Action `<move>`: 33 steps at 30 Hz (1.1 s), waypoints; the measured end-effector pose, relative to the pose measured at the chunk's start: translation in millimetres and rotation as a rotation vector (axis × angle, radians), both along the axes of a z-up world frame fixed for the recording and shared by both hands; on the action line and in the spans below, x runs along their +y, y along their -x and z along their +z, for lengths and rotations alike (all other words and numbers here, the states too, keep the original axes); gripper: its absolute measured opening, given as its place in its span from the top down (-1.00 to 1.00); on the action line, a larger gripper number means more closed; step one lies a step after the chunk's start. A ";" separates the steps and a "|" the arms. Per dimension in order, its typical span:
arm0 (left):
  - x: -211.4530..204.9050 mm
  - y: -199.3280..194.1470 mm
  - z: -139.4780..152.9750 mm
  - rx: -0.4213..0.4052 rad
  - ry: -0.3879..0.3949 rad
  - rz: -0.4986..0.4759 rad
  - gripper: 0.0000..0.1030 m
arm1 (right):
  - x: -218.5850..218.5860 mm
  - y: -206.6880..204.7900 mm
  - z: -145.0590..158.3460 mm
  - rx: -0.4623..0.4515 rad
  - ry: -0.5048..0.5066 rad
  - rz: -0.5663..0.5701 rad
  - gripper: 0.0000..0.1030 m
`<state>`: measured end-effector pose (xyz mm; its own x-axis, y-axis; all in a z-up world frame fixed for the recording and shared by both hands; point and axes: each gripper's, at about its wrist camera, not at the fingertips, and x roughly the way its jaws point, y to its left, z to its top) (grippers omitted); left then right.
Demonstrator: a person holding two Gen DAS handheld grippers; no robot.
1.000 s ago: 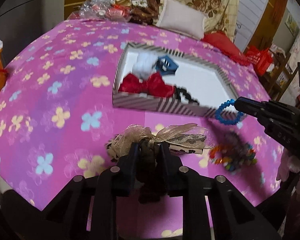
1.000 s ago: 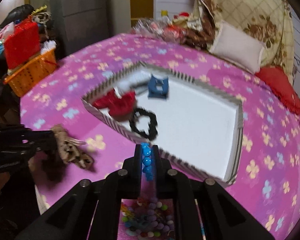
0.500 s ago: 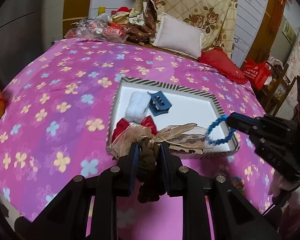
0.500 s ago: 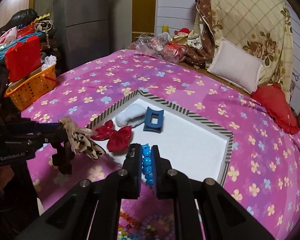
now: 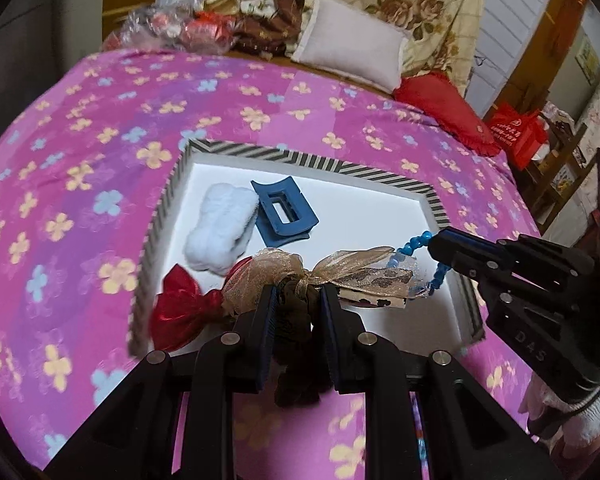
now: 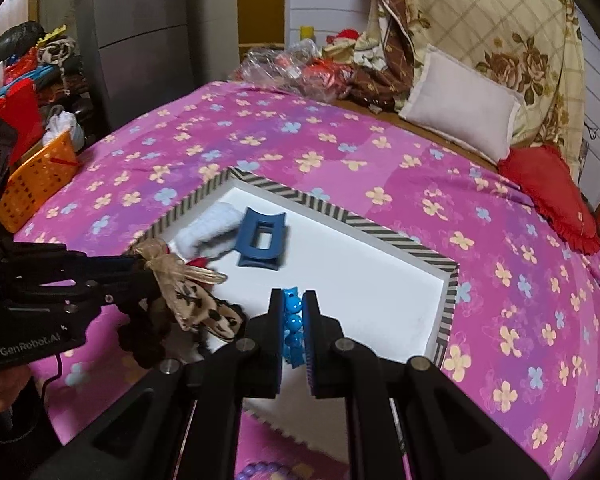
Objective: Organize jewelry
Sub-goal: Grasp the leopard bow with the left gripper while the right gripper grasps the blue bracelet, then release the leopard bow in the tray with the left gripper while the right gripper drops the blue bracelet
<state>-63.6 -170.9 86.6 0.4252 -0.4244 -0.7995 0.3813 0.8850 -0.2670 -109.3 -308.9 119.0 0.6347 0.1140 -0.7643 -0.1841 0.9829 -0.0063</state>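
Observation:
A white box with a striped rim (image 5: pixel 312 157) (image 6: pixel 384 234) lies on the pink flowered bedspread. In it are a blue hair claw (image 5: pixel 284 212) (image 6: pixel 262 239), a white fluffy clip (image 5: pixel 222 229) (image 6: pixel 208 226) and a red bow (image 5: pixel 180 312). My left gripper (image 5: pixel 298 294) (image 6: pixel 140 276) is shut on a gold and leopard-print bow scrunchie (image 5: pixel 340 272) (image 6: pixel 192 292), held over the box's near edge. My right gripper (image 6: pixel 292 300) (image 5: pixel 434 246) is shut on a blue bead bracelet (image 6: pixel 293 328) (image 5: pixel 418 264), held over the box's inside.
A beaded item (image 6: pixel 268 470) lies on the bedspread below my right gripper. A white pillow (image 5: pixel 352 46), a red cushion (image 5: pixel 448 116) and piled bedding are at the bed's far side. An orange basket (image 6: pixel 36 180) and clutter stand left of the bed.
Both grippers have moved forward from the near bedspread to over the box, carrying the bow scrunchie and the blue bracelet. The box looms larger and closer in both views.

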 end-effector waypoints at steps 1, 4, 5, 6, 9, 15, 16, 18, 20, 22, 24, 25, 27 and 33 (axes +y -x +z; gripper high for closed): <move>-4.0 -5.4 -3.9 0.010 -0.006 0.002 0.57 | -2.0 -4.0 -1.7 0.004 -0.005 -0.002 0.83; -12.6 -21.3 -12.8 0.029 -0.017 0.017 0.57 | -11.7 -27.0 -10.9 0.025 -0.030 -0.005 0.83; -15.1 -26.2 -15.8 0.035 -0.017 0.022 0.57 | -13.1 -32.4 -13.2 0.030 -0.034 -0.004 0.83; -17.4 -30.3 -18.0 0.042 -0.018 0.025 0.57 | -15.0 -43.3 -18.6 0.043 -0.039 0.000 0.83; -25.8 -45.2 -28.1 0.068 -0.030 0.035 0.57 | -16.8 -69.1 -33.0 0.075 -0.031 0.001 0.83; -32.0 -60.8 -35.6 0.064 -0.057 0.065 0.57 | -34.6 -112.8 -56.2 0.109 -0.045 -0.046 0.83; -33.0 -62.3 -36.5 0.058 -0.069 0.068 0.57 | -38.0 -121.3 -62.7 0.122 -0.049 -0.058 0.83; -34.1 -64.3 -38.0 0.056 -0.080 0.069 0.57 | -40.8 -131.0 -72.2 0.138 -0.050 -0.072 0.83; -33.3 -64.5 -40.4 0.060 -0.086 0.066 0.56 | -42.8 -136.6 -78.9 0.139 -0.051 -0.084 0.83; -31.2 -63.6 -40.8 0.062 -0.078 0.065 0.55 | -46.8 -138.1 -82.6 0.145 -0.078 -0.100 0.82; -28.4 -63.4 -40.2 0.064 -0.063 0.070 0.54 | -51.8 -134.9 -82.8 0.148 -0.107 -0.117 0.63; -26.5 -62.2 -39.5 0.063 -0.057 0.073 0.46 | -53.8 -131.5 -81.4 0.145 -0.116 -0.125 0.39; -25.1 -60.4 -38.1 0.061 -0.060 0.077 0.39 | -56.9 -122.3 -76.6 0.141 -0.120 -0.133 0.15; -15.5 -43.3 -27.9 0.025 -0.082 0.085 0.31 | -56.8 -83.9 -53.9 0.124 -0.094 -0.118 0.11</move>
<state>-20.3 -186.4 58.7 0.4365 -0.3202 -0.8408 0.2978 0.9333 -0.2008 -25.4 -365.7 65.1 0.5499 0.1194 -0.8266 -0.0616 0.9928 0.1024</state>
